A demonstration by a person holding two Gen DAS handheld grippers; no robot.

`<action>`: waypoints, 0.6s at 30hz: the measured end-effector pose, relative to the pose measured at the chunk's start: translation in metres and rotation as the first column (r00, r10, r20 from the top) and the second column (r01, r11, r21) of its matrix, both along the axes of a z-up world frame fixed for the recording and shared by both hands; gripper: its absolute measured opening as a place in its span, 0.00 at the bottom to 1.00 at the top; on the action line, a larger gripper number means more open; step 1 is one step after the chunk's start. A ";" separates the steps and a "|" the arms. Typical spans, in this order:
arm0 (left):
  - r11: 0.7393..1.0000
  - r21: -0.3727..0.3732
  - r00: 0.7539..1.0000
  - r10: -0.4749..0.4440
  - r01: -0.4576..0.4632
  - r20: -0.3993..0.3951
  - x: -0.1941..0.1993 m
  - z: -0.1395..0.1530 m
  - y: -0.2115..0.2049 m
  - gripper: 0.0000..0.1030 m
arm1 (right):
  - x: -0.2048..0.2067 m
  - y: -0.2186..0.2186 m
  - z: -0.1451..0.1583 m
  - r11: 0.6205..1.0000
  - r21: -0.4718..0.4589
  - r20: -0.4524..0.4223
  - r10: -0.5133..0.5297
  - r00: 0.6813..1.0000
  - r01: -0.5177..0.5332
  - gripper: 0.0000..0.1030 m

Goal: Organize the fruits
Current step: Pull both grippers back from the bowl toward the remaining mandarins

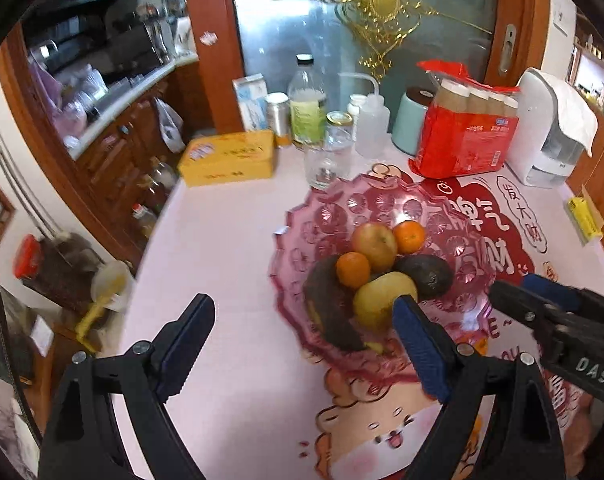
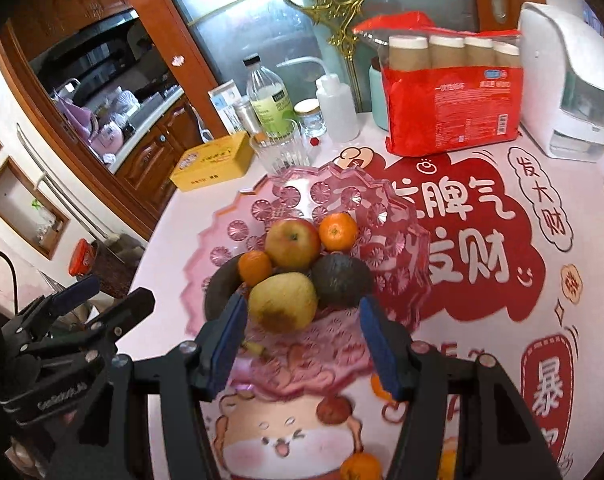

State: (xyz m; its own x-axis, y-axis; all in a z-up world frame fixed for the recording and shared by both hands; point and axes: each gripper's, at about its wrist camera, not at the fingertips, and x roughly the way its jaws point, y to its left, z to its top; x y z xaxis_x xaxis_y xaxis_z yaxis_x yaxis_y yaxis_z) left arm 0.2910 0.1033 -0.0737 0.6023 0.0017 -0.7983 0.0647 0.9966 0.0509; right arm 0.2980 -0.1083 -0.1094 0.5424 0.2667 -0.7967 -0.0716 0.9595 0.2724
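A yellow box [image 2: 212,165] is seen at the left side of the table [image 1: 230,264]. Just beside it a clear glass [image 2: 279,150], a tall bottle with a green label [image 2: 268,102] and a white squeeze bottle [image 2: 338,106] are placed. A red package of cups [image 2: 452,100] is set next to a white dispenser [image 2: 566,92]. The table is covered with a printed cloth [image 2: 482,240].

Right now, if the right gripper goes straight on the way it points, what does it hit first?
Most likely the yellow pear at the near side of the pink fruit bowl; it sits just ahead between the open jaws of the right gripper. Depth is unclear.
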 end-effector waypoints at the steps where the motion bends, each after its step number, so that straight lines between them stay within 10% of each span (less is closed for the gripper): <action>1: 1.000 0.006 1.000 -0.001 0.001 0.015 -0.009 0.006 0.001 0.87 | -0.005 0.000 0.004 1.000 -0.003 0.005 0.001 1.000 -0.001 0.57; 18: 0.996 -0.063 0.997 -0.055 0.058 0.054 -0.104 0.059 0.006 0.87 | -0.112 0.006 0.066 0.996 -0.088 0.137 0.015 0.990 -0.003 0.57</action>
